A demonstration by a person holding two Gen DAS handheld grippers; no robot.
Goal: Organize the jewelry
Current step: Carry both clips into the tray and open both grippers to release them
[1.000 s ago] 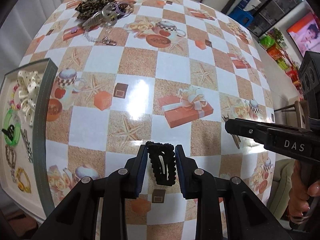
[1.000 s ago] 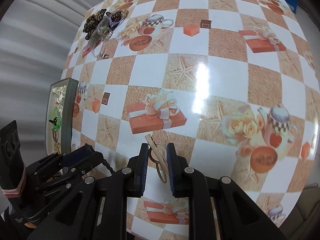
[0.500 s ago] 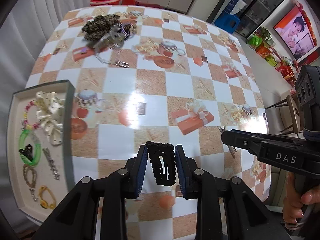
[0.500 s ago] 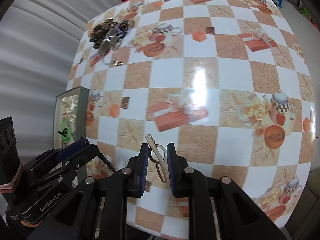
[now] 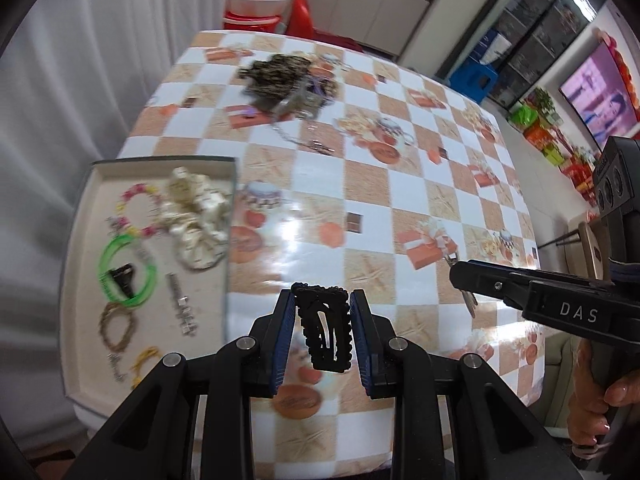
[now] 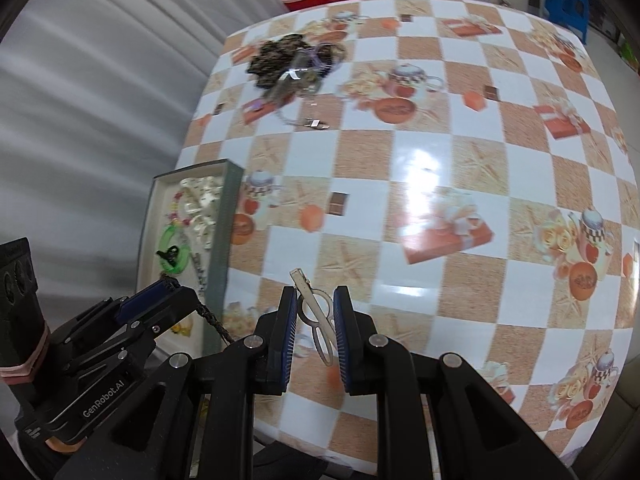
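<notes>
My left gripper (image 5: 323, 312) is shut on a black beaded snap hair clip (image 5: 325, 328), held above the table's near edge. My right gripper (image 6: 316, 312) is shut on a slim silver hair clip (image 6: 314, 312) that sticks out past the pads. In the left wrist view the right gripper (image 5: 464, 280) reaches in from the right; in the right wrist view the left gripper (image 6: 168, 292) shows at lower left. A shallow tray (image 5: 230, 216) to the left holds a cream bow, a green ring, bracelets and clips. A loose pile of jewelry (image 5: 288, 80) lies at the table's far side.
The table carries a checked orange-and-white printed cloth (image 6: 440, 152). A red stool with a plastic tub (image 5: 260, 8) stands behind the table. A grey curtain hangs at left. A hand (image 5: 592, 408) grips the right tool's handle. Shelves and a screen are at far right.
Both grippers have risen and pulled back from the table, each keeping its clip. The tray has come fully into the left wrist view, and more of the room shows.
</notes>
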